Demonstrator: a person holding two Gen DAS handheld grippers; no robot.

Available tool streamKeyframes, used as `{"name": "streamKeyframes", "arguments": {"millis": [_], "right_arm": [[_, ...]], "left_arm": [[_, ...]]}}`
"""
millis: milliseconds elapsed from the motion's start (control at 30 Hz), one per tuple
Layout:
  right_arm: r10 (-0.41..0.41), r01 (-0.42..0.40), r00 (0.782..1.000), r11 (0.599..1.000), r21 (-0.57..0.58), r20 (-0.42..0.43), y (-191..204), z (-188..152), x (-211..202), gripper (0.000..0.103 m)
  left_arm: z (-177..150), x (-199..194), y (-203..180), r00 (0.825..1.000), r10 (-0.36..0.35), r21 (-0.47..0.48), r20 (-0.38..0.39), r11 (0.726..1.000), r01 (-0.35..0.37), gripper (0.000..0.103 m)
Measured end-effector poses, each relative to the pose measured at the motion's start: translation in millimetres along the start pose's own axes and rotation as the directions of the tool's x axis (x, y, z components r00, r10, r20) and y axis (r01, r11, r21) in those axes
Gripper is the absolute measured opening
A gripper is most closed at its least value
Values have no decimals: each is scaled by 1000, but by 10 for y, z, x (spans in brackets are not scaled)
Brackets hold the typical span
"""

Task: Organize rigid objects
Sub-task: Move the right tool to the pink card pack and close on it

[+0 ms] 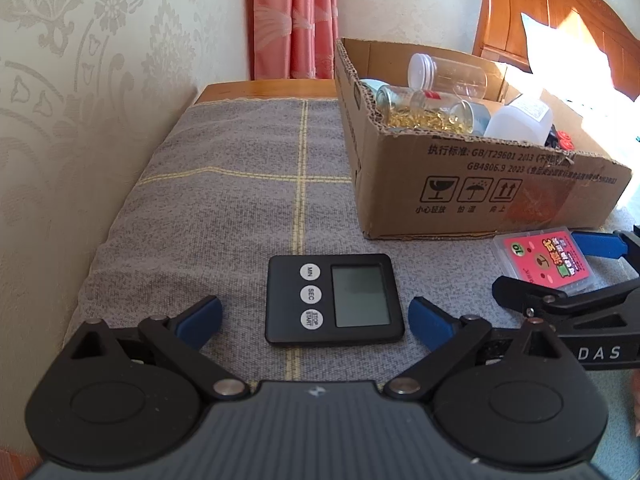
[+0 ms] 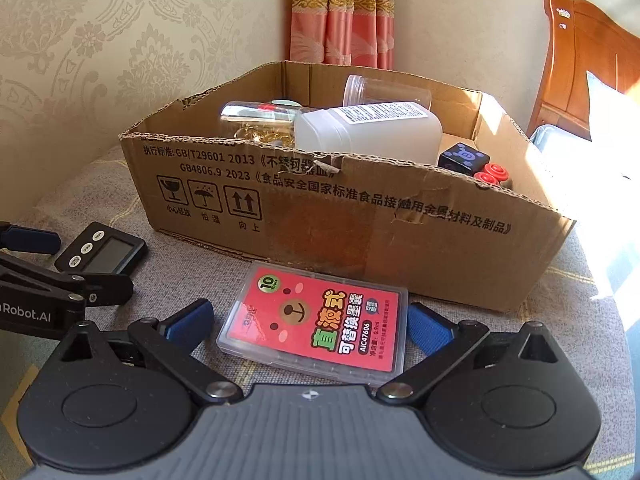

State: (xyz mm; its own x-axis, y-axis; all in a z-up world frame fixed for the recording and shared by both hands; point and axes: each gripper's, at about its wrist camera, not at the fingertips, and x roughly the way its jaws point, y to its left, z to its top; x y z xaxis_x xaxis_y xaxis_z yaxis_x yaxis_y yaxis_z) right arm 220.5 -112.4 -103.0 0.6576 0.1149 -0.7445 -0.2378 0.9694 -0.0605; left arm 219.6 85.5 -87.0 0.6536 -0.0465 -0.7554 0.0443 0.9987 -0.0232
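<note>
On the table (image 1: 224, 216), under a grey cloth with yellow lines, against a patterned wall with a pink curtain (image 1: 294, 20) at the far end. Cardboard box (image 2: 360, 216) stands at the back right, open top, torn rim; inside lie a white plastic bottle (image 2: 372, 132), a clear jar (image 1: 448, 76) on its side, a glass bottle of golden capsules (image 1: 420, 110), a black cube (image 2: 464, 156) and red caps (image 2: 492, 174). Wooden headboard (image 1: 560, 12) beyond the box. Black timer (image 1: 334, 300) lies flat on the cloth, screen up, well left of the box front, between the fingers of the left tongs (image 1: 316, 320); tongs wide, pads clear of both its sides. Clear flat case with a red label (image 2: 316, 324) lies just before the box's front wall, between the fingers of the right tongs (image 2: 308, 328); these too stand wide, the right pad near the case's edge, the left pad apart from it. Neither thing is lifted.
</note>
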Motion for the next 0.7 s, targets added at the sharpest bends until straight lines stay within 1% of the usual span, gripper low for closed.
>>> {"name": "streamKeyframes", "arguments": {"millis": [133, 267, 467, 700], "right_arm": [[-13, 13, 999, 1000, 10, -32, 5, 75, 37, 103], [-36, 38, 998, 999, 30, -58, -1, 79, 28, 103], [-57, 62, 996, 996, 60, -68, -135, 19, -27, 103], [-79, 85, 994, 994, 73, -82, -54, 123, 67, 103]], "left_arm": [[-14, -10, 12, 1000, 1, 0, 5, 1000, -1, 98], [-16, -15, 5, 1000, 1, 2, 9, 1000, -1, 98], [-5, -8, -4, 1000, -6, 12, 15, 1000, 6, 98], [-14, -20, -14, 1000, -8, 18, 22, 1000, 8, 97]]}}
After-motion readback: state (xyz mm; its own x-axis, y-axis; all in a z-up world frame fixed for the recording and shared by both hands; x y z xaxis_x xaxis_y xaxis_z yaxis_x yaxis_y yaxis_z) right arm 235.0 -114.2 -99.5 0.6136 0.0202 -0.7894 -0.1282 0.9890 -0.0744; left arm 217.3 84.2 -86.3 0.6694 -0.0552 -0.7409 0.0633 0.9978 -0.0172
